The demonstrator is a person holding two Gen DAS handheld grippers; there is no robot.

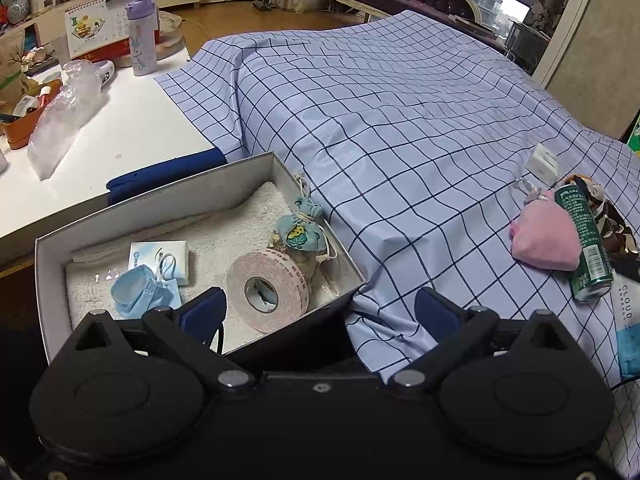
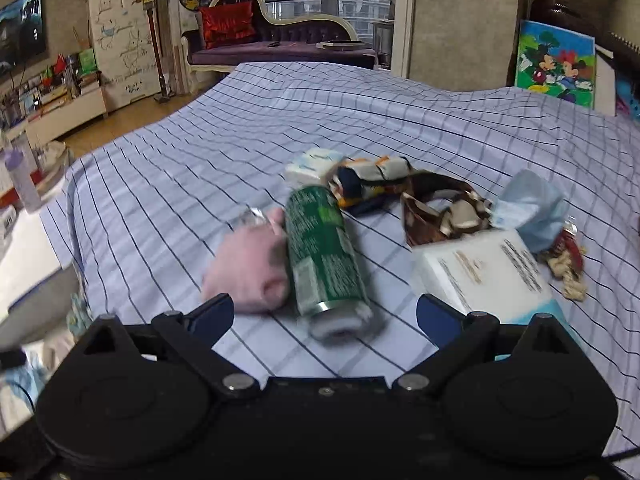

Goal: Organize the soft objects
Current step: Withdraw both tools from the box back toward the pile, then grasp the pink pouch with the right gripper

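The left gripper [image 1: 320, 306] hangs wide open and holds nothing, over the near corner of a box [image 1: 316, 200] lined with a white towel [image 1: 224, 240]. In the box lie a tape roll [image 1: 266, 290], a blue mask [image 1: 142, 292], a tissue pack [image 1: 160, 254] and a small blue pouch [image 1: 298, 232] against the right wall. The box sits at the edge of the checked cloth [image 1: 400, 120] beside a white table [image 1: 120, 136].

The right gripper [image 2: 326, 312] is also wide open and empty, low over the cloth [image 2: 280, 120]. Just ahead of it a pink pouch [image 2: 248, 268] touches the left side of a green can [image 2: 324, 252] lying on its side. Beyond lie 2 patterned cloths, one orange and navy [image 2: 368, 184], one brown [image 2: 440, 208], a second blue mask [image 2: 532, 208] and a white box [image 2: 484, 272]. The view is blurred, so the small item right of the white box is perhaps a rope toy [image 2: 568, 268].
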